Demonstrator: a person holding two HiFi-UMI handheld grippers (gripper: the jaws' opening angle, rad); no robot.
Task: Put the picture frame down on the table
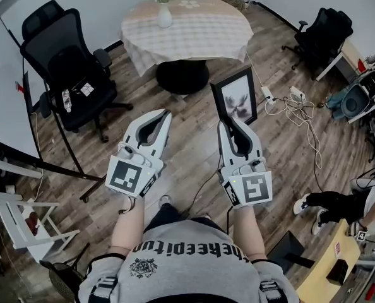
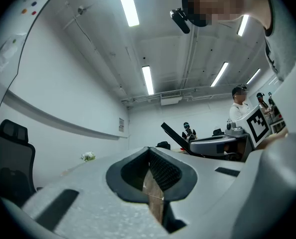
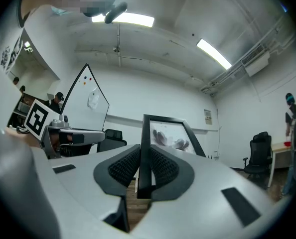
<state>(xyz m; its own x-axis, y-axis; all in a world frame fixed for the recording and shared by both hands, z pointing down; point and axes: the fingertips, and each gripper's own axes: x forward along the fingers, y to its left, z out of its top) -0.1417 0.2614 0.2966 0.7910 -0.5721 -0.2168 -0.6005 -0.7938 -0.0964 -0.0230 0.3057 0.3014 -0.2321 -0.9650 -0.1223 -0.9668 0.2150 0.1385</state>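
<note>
Two tongs were held out side by side above the wooden floor (image 1: 197,141), short of the round desk (image 1: 216,27). The right tongs (image 1: 228,124) were closed on the frame (image 1: 238,96), gripping the black bar along its left side near the bottom. In the right gripper view both ribbed pads pressed flat against that bar, one on each face. The frame stood upright in the air, its pale flower print facing the person. It hung over the floor near the desk's dark foot and did not touch the desk.

The left tongs (image 1: 162,115) held nothing. In the left gripper view their tips met, and only a strip of floor showed through the hollow behind them. They were apart from the frame, at about the same height as the right tongs.

On the desk's checked cloth stood a white vase (image 1: 165,14) with pale flowers, near the far left edge. A black chair (image 1: 67,65) stood to the left of the desk. White cables (image 1: 298,109) lay tangled on the floor to the right of the frame.
</note>
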